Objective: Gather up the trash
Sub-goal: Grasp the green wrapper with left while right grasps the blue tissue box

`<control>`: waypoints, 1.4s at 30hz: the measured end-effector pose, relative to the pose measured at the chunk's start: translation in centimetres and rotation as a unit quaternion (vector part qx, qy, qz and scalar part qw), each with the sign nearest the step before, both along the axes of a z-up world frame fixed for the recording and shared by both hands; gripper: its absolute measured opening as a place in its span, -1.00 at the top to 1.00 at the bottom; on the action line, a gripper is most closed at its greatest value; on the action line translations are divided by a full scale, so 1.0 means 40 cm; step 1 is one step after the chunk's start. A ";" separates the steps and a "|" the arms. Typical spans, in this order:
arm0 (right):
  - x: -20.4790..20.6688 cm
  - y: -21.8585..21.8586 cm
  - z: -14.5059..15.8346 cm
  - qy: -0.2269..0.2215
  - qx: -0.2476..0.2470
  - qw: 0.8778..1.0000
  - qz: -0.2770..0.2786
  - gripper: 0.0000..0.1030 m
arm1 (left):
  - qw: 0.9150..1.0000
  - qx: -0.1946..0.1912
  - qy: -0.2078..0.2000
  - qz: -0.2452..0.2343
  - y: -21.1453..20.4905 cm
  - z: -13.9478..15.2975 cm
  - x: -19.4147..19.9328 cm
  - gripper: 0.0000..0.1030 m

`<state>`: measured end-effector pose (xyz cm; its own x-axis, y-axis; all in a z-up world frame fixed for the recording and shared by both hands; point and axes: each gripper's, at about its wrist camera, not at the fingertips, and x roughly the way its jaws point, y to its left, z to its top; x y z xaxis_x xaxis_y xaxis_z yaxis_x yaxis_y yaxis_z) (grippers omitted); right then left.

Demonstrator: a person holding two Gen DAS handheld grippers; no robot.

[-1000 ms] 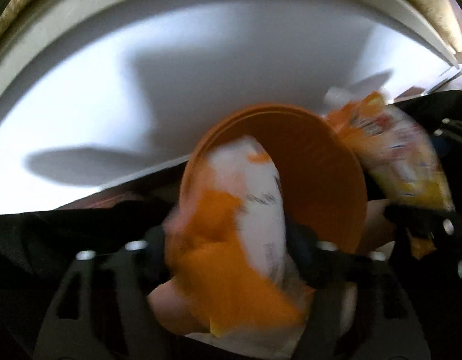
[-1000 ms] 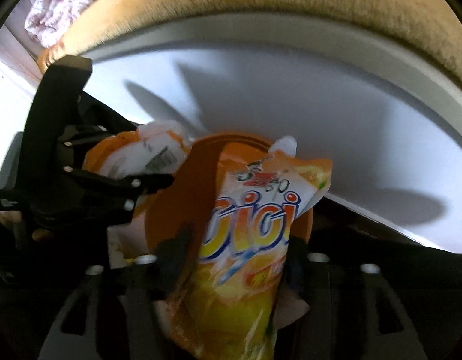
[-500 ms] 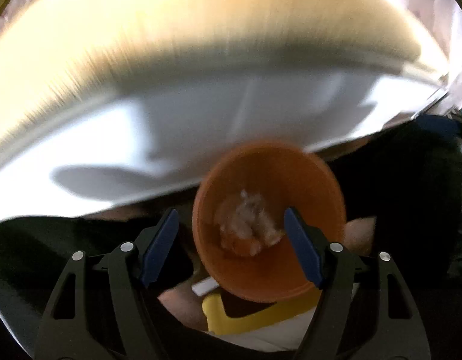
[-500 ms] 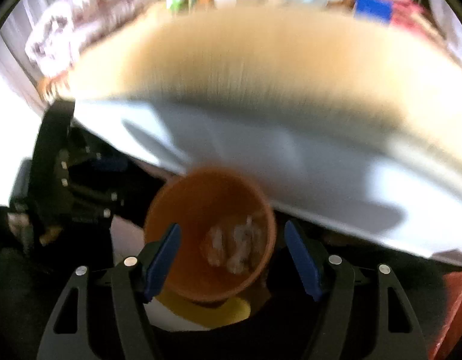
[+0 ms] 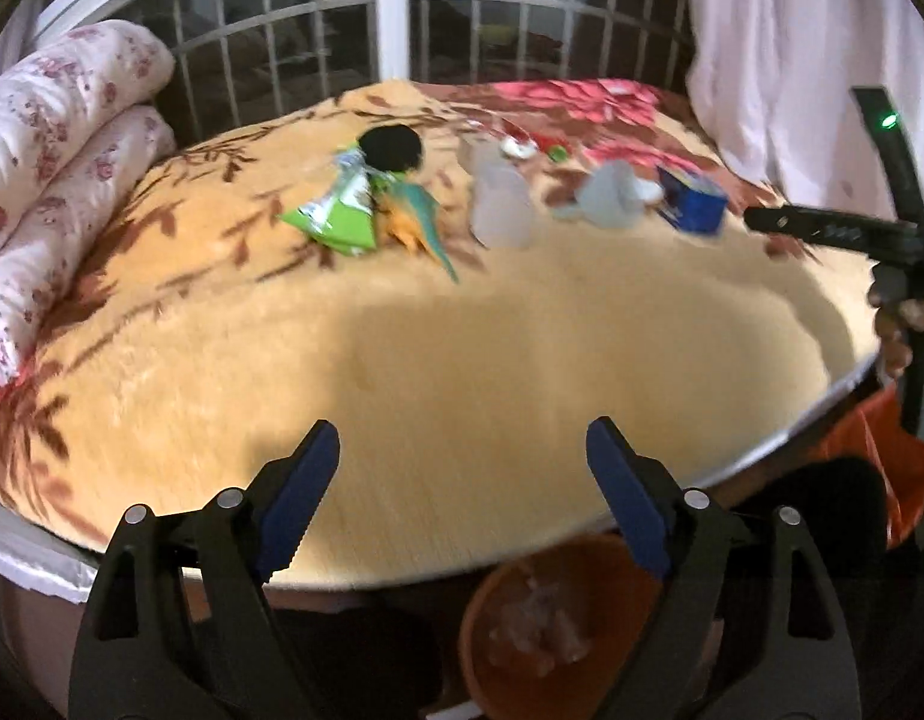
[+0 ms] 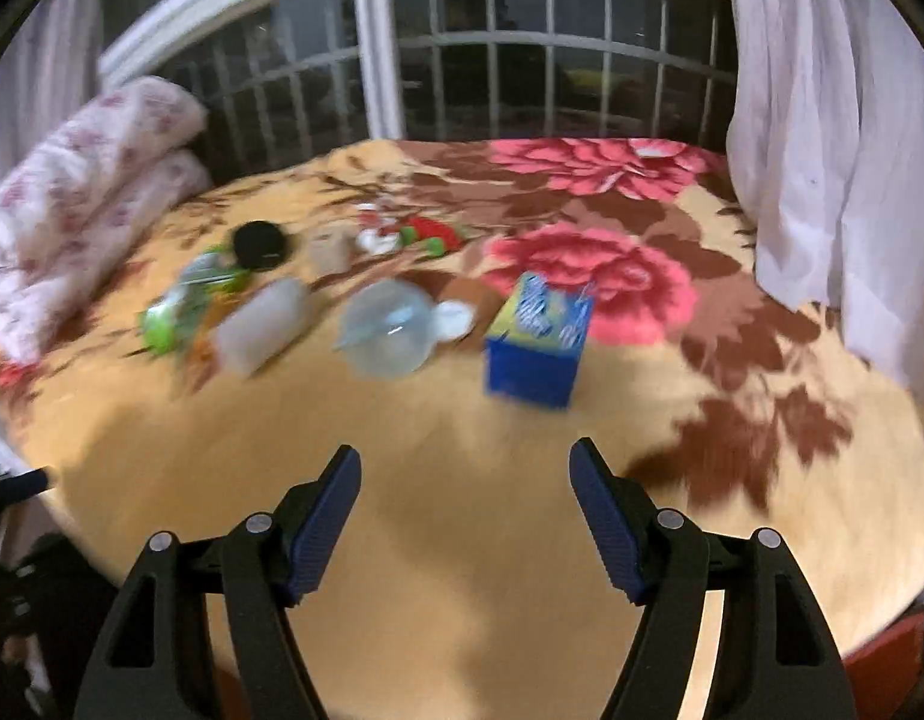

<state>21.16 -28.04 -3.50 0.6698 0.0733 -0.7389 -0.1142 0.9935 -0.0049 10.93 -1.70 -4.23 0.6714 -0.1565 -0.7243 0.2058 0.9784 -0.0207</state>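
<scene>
My left gripper (image 5: 462,438) hangs over the near edge of the bed, its jaws opening with nothing between them. Below it, on the floor, stands the orange bin (image 5: 558,618) with crumpled wrappers inside. My right gripper (image 6: 465,456) is open and empty above the blanket. Trash lies across the bed: a green packet (image 5: 336,210), an orange and teal wrapper (image 5: 420,222), a cloudy plastic cup (image 6: 264,324), a clear dome lid (image 6: 387,327), a blue box (image 6: 537,342), a black round piece (image 6: 261,243) and a red, white and green wrapper (image 6: 408,234).
A yellow floral blanket (image 6: 462,540) covers the bed. Rolled floral quilts (image 5: 60,150) lie along its left side, a barred window (image 6: 492,60) stands behind, and a white curtain (image 6: 822,150) hangs at the right. A person's hand (image 5: 894,330) and an orange-red bag (image 5: 882,462) show at the right.
Both grippers held snack pouches at the orange bin, let them go into it, then rose and tilted up. The bed top with its trash has come into view.
</scene>
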 end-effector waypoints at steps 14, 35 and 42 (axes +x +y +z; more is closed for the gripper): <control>0.242 -0.041 -0.125 0.066 0.004 0.995 -0.068 -0.08 | 0.999 -0.007 0.014 0.049 0.085 -0.018 0.166 -0.60; 0.221 -0.075 -0.140 0.040 0.055 0.995 -0.069 -0.05 | 0.995 0.048 0.055 0.073 0.138 -0.069 0.545 -0.37; 0.218 -0.077 -0.139 0.036 0.059 0.995 -0.069 -0.05 | 0.993 0.012 0.035 0.113 0.158 -0.059 0.531 -0.10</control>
<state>29.90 -31.10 -9.07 0.6251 0.0742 -0.7770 0.0270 0.9928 0.1166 32.19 4.61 -6.58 0.6354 0.0096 -0.7721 -0.0196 0.9998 -0.0037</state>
